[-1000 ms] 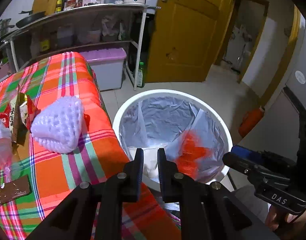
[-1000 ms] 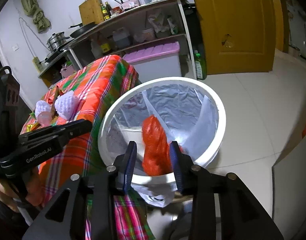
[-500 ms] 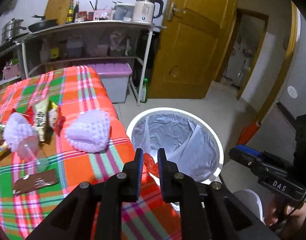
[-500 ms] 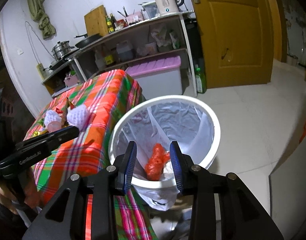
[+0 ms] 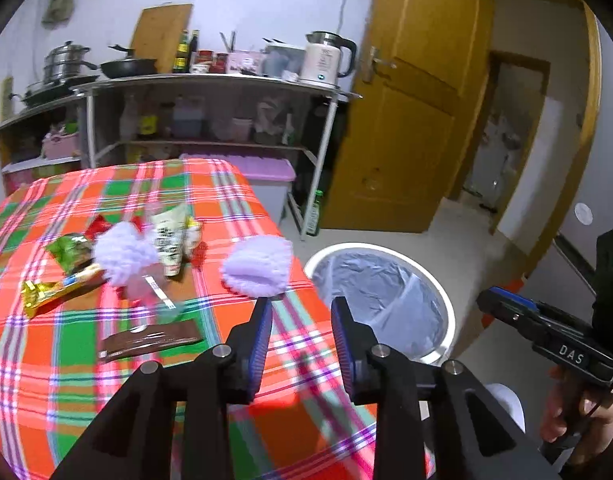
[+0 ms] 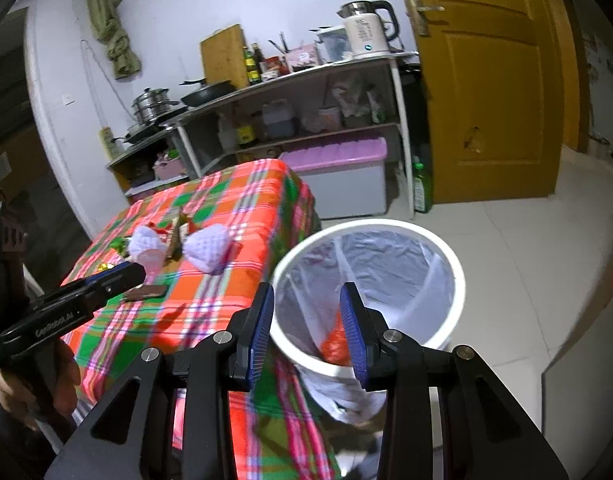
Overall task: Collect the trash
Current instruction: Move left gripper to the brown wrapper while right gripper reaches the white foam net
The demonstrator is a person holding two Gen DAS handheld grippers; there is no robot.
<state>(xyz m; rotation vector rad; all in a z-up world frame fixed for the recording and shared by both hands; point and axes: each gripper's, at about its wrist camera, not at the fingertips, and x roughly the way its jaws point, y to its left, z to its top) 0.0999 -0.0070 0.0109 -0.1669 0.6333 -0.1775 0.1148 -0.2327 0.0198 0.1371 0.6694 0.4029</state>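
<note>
Beside the round white bin (image 6: 446, 332) with its crinkled plastic liner, the plaid-clothed table (image 5: 58, 364) holds netted foam sleeves (image 5: 258, 266) and glossy wrappers (image 5: 52, 290); red trash (image 6: 334, 346) lies inside the bin. The left gripper (image 5: 300, 308) tilts down over the table edge nearest the bin – jaws just opened, nothing between them. The right gripper (image 6: 306, 300) angles down over the bin rim – jaws partly apart, empty.

Woven cloth on the table (image 5: 66, 360) — matt plaid in orange, green and pink. On it, near the bin-side edge, a white foam net sleeve (image 5: 258, 266), soft and open-meshed; farther from the bin, a glossy brown wrapper (image 5: 150, 340) and a shiny gold foil one (image 5: 46, 292). Beside the table, a smooth white plastic bin (image 6: 446, 264) lined with thin crinkled film — translucent, faintly shiny. Ribbed blue pads (image 6: 262, 328) on matt black gripper fingers.
</note>
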